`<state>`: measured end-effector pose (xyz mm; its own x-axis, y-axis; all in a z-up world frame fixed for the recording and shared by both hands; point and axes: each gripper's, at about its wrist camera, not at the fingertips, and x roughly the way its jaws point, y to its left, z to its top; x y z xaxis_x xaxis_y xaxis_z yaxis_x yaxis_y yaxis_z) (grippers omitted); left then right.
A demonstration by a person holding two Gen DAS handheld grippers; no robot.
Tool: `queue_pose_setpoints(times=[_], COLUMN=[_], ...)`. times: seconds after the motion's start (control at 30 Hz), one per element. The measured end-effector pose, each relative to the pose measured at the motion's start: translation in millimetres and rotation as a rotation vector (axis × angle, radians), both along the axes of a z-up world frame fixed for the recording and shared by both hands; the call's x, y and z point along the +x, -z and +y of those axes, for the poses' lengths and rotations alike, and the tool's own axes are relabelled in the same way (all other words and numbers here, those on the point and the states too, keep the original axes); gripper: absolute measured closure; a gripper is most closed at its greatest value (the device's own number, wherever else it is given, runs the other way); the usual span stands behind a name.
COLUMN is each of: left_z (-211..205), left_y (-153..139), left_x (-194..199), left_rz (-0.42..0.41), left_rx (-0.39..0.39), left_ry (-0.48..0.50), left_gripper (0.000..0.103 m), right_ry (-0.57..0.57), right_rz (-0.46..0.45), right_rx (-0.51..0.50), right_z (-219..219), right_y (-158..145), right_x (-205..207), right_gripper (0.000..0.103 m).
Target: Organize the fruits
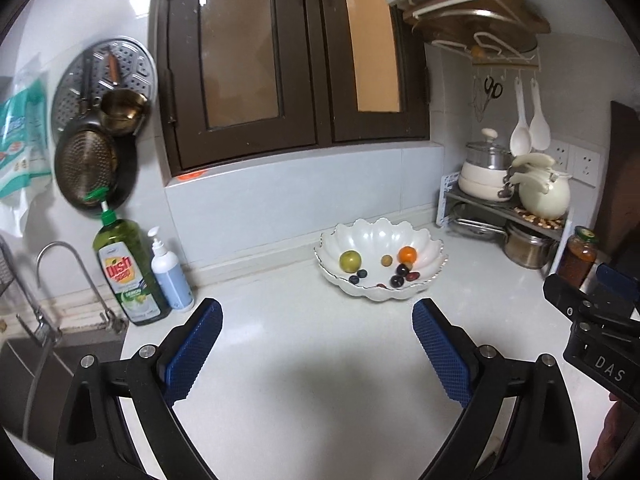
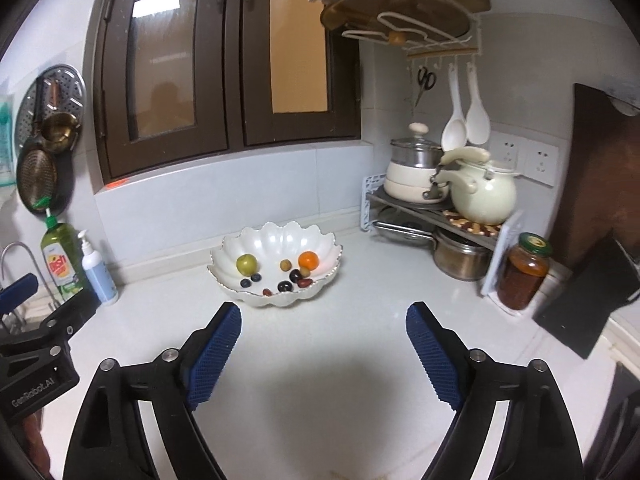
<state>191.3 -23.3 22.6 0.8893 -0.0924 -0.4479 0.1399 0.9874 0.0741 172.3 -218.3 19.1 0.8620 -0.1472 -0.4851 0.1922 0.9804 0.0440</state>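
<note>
Fruits: all of them I can see already sit in the white scalloped ceramic bowl (image 1: 380, 264), centre of the left-wrist frame, a bit right of middle; none on the white countertop (image 1: 304, 360) as far as both views show. So the task looks nearly or fully done, maybe only tidying within the bowl left.

Near to far: left gripper (image 1: 316, 354) at frame bottom, blue pads spread wide, nothing btwn them. Right gripper (image 2: 323, 354) likewise wide and empty, bottom of its own frame. Both hang over bare counter, well short of the bowl.

In the bowl, front rim: dark blueberries (image 1: 358, 276) lower left, dark grapes/plums (image 1: 402, 274) and a reddish date-like piece (image 1: 413, 276) lower right. Further back: round green apple-like fruit (image 1: 350, 261) at left, small tan fruit (image 1: 386, 260) mid, orange mandarin (image 1: 407, 255) at right.

Bowl is upright, mouth up; its long axis runs left-right across the frame, roughly parallel w/ the back wall.
</note>
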Motion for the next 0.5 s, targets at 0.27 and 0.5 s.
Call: queue_pose_setpoints(times=[0.27, 0.5], left_z=[3, 6], left_y=[-2, -5], left_x=[-65, -105], left_rz=[-0.033, -0.047], left_rx=[-0.005, -0.012], left_ry=[0.019, 0.003], left_gripper=[0.004, 0.003], right_ry=[0.010, -0.006], right_rz=[-0.039, -0.072], right_rx=[-0.013, -0.066], right_z=[-2, 6], right_y=[-4, -8], right_x=[-66, -115], right_gripper=[0.017, 0.017])
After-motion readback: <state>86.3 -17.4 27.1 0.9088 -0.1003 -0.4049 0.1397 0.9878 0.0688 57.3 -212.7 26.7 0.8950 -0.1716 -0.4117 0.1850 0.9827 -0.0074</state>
